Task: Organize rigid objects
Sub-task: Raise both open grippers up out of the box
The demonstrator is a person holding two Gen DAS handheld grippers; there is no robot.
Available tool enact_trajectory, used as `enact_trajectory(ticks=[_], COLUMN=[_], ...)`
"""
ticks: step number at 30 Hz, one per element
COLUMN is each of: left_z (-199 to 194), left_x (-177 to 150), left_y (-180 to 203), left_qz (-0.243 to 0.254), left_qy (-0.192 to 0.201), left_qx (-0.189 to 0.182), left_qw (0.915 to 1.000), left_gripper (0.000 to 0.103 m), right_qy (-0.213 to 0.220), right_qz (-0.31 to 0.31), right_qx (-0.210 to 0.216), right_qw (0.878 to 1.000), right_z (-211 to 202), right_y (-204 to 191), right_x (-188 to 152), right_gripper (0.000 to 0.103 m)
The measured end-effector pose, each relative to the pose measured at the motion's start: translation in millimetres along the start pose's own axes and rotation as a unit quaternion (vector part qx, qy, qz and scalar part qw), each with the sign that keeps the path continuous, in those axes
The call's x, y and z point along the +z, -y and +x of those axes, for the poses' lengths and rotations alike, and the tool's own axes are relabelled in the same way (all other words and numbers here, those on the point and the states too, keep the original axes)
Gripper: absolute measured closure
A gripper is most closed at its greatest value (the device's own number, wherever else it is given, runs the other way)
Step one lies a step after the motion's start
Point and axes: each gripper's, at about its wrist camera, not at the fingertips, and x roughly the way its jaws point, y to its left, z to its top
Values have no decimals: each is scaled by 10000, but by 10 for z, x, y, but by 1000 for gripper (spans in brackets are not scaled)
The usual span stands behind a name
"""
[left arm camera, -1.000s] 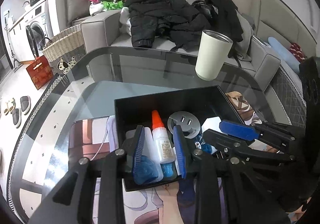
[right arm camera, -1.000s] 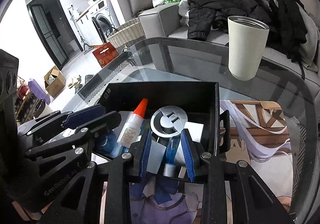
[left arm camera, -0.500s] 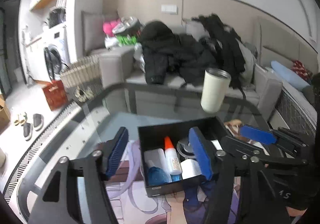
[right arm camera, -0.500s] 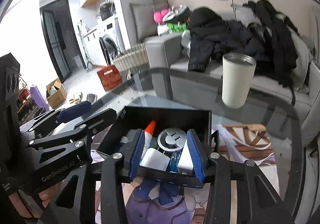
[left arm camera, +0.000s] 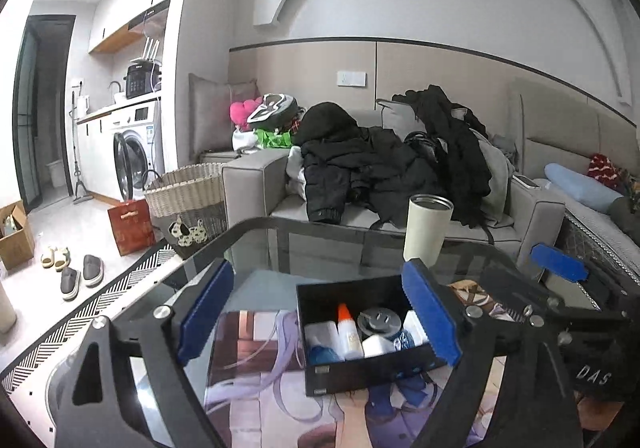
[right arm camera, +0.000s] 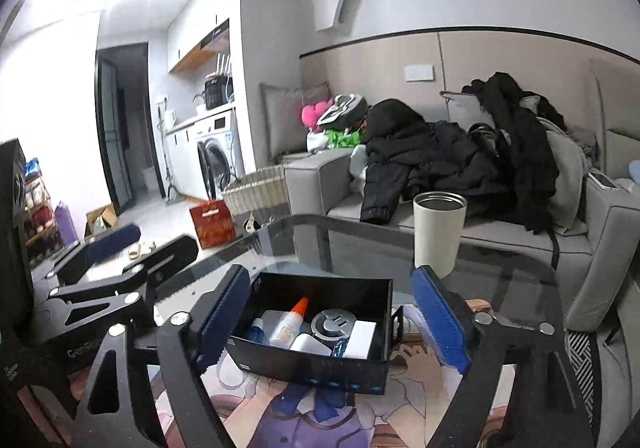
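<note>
Bare glass table (left arm camera: 256, 248) left of the black box (left arm camera: 360, 368); tumbler (left arm camera: 426, 228) stands behind it

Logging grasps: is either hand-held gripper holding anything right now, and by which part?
Nothing is held. The left hand-held gripper and right hand-held gripper have just been opening, nothing pressed between their pads.

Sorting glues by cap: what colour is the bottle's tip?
Orange; clearest in the right wrist view.

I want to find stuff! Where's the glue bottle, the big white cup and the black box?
glue bottle (right arm camera: 289, 322): right wrist view, on its white body.
white cup (right arm camera: 438, 238): right wrist view, on its side wall.
black box (left arm camera: 372, 370): left wrist view, on its front wall.
</note>
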Motion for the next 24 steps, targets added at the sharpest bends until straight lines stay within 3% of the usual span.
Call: enact_trajectory(ticks=[4,8,9,11,19,24], left_z=[-65,-159,-173,-191,-263,-208], left_x=[-152,-311,-332,-381,-521,-592], left_y=[45,75,87,90,43,19], left_qz=[103,160,184,193,157,202], left_qy=[-27,98,108,114,194,-224], left_qx=[74,193,217,259,358,163], left_qw=[9999,9996,9995,9994,9990,9994], left_gripper=[16,15,14,2,0,0], right_qy=[103,-73,-131,-148,122,-157], right_qz=[-6,-11,16,95,88,113], right_qx=[-17,-32,-32,-47,-258,-236], right_qw=[9999,10000,9999,9998,9996,9995], right_z=[-121,-161,-168,-193,-299,-213], right_y=[24,11,18,42,64,70], right_x=[-99,-287,-327,-391,-562,-647], right_gripper=[14,13,13,12,2,2])
